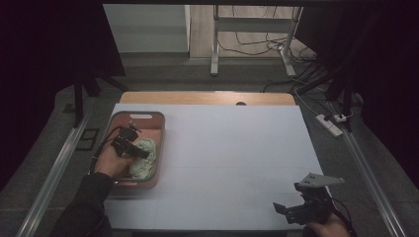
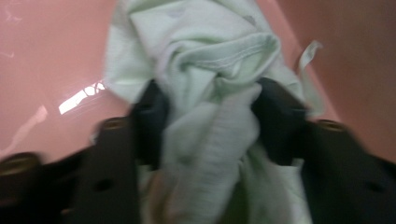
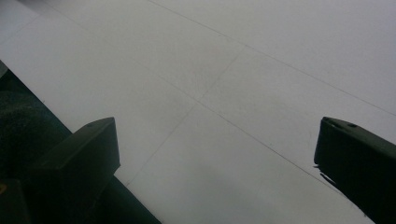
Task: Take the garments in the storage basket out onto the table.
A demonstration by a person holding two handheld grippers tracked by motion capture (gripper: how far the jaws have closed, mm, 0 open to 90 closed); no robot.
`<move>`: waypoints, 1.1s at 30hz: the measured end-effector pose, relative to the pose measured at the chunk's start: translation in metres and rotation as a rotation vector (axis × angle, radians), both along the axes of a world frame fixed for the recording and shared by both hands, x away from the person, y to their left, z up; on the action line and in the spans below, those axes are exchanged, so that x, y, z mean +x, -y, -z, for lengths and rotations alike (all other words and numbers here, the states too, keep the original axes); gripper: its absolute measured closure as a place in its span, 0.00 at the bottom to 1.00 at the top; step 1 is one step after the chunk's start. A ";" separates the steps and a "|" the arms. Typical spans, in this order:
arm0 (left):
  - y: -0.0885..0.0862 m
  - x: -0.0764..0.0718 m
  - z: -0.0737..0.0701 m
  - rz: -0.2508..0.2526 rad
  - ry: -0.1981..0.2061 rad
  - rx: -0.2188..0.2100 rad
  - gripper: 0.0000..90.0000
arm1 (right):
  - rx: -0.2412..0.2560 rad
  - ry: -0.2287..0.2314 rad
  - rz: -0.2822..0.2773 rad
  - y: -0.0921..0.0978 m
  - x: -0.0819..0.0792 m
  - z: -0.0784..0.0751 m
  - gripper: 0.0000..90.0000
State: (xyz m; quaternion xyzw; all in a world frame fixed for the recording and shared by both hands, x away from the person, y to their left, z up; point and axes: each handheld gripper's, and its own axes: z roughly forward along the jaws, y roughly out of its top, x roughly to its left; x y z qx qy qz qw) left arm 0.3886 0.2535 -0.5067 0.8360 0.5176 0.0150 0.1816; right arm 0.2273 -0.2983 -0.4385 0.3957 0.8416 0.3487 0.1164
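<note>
At the far left of the high view the room falls into darkness, and whatever stands behind the black drapes there cannot be made out; a metal rail (image 1: 54,170) runs down the floor at the lower left. Just right of it, at the left middle of the frame, a pink basin (image 1: 159,129) sits on the white table (image 1: 232,158), and the left hand (image 1: 109,164) and its left gripper (image 1: 134,149) cover much of the basin's inside. The gripper reaches down into a pale green cloth (image 1: 147,157) bunched in the basin's near half. In the left gripper view the picture is smeared, but the two black jaws stand on either side of a thick fold of the cloth (image 2: 210,140) and pinch it between them, with the pink basin floor (image 2: 51,70) behind; the cloth's lower part runs off the bottom edge. The middle of the table is bare white sheet with faint seams, a strip of wooden top (image 1: 207,97) showing at its far edge, and beyond it grey floor, a desk frame and loose cables at the upper centre. At the lower right the right gripper (image 1: 291,211) hovers over the table's near edge, its hand cut off by the bottom of the frame. In the right gripper view its jaws stand wide apart over the white surface (image 3: 243,93), holding nothing. A power strip (image 1: 330,124) lies on the floor at the right.
</note>
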 end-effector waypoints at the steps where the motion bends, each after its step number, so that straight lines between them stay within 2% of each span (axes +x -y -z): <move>1: 0.001 0.000 0.000 0.002 0.003 0.016 0.71 | -0.001 0.000 0.000 0.000 0.000 0.000 0.00; 4: 0.005 0.000 -0.002 -0.001 -0.003 0.046 0.80 | -0.002 0.000 0.000 0.000 0.000 0.000 0.00; 7: 0.006 0.000 -0.003 -0.004 -0.010 0.061 0.83 | -0.004 -0.001 -0.001 0.000 0.000 0.000 0.00; 14: 0.000 0.001 -0.004 -0.025 -0.025 0.006 0.84 | -0.002 0.005 -0.009 0.000 -0.001 0.000 0.00; 17: -0.002 0.000 -0.008 -0.035 -0.016 -0.012 0.84 | -0.003 0.008 -0.011 0.000 -0.001 0.000 0.00; 20: -0.005 -0.002 -0.016 -0.043 0.009 -0.038 0.84 | -0.002 0.010 -0.012 0.000 -0.001 0.000 0.00; 25: -0.009 -0.007 -0.029 -0.048 0.074 -0.068 0.84 | -0.002 0.011 -0.013 0.000 -0.001 0.000 0.00; 33: -0.017 -0.013 -0.048 -0.060 0.140 -0.117 0.83 | -0.001 0.012 -0.016 0.000 -0.001 -0.001 0.00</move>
